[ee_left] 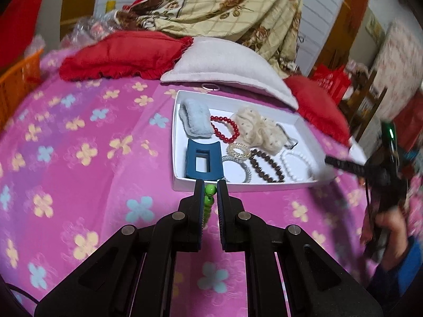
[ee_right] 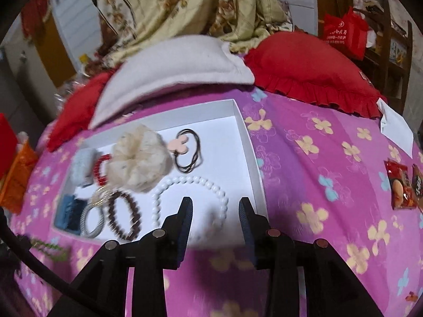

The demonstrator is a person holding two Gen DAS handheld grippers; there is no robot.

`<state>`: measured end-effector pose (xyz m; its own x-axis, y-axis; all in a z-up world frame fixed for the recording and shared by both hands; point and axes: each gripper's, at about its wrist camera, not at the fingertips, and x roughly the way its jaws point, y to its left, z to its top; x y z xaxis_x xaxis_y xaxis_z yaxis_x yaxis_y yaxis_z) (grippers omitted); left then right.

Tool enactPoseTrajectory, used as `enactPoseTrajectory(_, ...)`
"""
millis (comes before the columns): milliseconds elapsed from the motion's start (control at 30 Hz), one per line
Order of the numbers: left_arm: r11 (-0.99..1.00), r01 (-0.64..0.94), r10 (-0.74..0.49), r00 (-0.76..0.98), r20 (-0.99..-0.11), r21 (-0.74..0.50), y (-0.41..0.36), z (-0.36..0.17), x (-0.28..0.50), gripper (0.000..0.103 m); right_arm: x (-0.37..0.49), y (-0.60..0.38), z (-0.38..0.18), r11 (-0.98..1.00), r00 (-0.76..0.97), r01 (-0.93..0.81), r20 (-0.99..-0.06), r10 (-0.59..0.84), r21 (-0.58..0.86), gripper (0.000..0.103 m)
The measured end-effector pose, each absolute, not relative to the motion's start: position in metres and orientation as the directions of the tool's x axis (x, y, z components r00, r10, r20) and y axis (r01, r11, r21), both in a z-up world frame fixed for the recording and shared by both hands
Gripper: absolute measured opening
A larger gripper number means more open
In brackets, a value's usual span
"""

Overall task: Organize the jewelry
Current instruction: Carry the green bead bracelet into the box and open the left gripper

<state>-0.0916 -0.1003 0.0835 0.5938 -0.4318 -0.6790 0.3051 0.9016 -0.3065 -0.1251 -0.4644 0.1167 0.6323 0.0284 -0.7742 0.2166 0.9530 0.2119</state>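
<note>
On the pink flowered bedspread lies an open white box [ee_left: 238,186] [ee_right: 248,142]. In it are a blue hair claw [ee_left: 202,158], a red bead bracelet [ee_left: 224,129], a cream scrunchie [ee_right: 137,155], a brown bead bracelet [ee_right: 123,215], a silver bangle [ee_left: 238,167] and a black hair tie [ee_right: 189,150]. My left gripper [ee_left: 210,183] is shut on a green bead bracelet [ee_left: 210,190] just in front of the box's near wall. My right gripper [ee_right: 215,202] is open over the box's near right corner. A white bead bracelet [ee_right: 185,182] lies under it, untouched by the pads.
A grey cushion [ee_left: 227,63] and red pillows [ee_right: 304,66] lie right behind the box. Snack packets [ee_right: 400,187] and a white paper [ee_right: 396,129] lie on the bedspread to the right. An orange basket [ee_left: 18,84] stands at the far left. A hand [ee_left: 391,224] holds the right gripper.
</note>
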Motion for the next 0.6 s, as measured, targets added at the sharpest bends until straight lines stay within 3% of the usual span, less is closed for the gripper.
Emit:
enactPoseTrajectory(300,0.864,0.296,-0.504,0.544,-0.671,-0.408,-0.111,0.098,-0.094,0.008,-0.177,-0.492,0.117,0.938,0.695,0.183,-0.714,0.088,0.294,0.037)
enactPoseTrajectory(600,0.865,0.423,-0.471,0.496,-0.729,-0.271,-0.223,0.121,-0.068,0.008,-0.184,-0.541,0.111,0.855,0.721,0.253,-0.678,0.146,0.453,0.038)
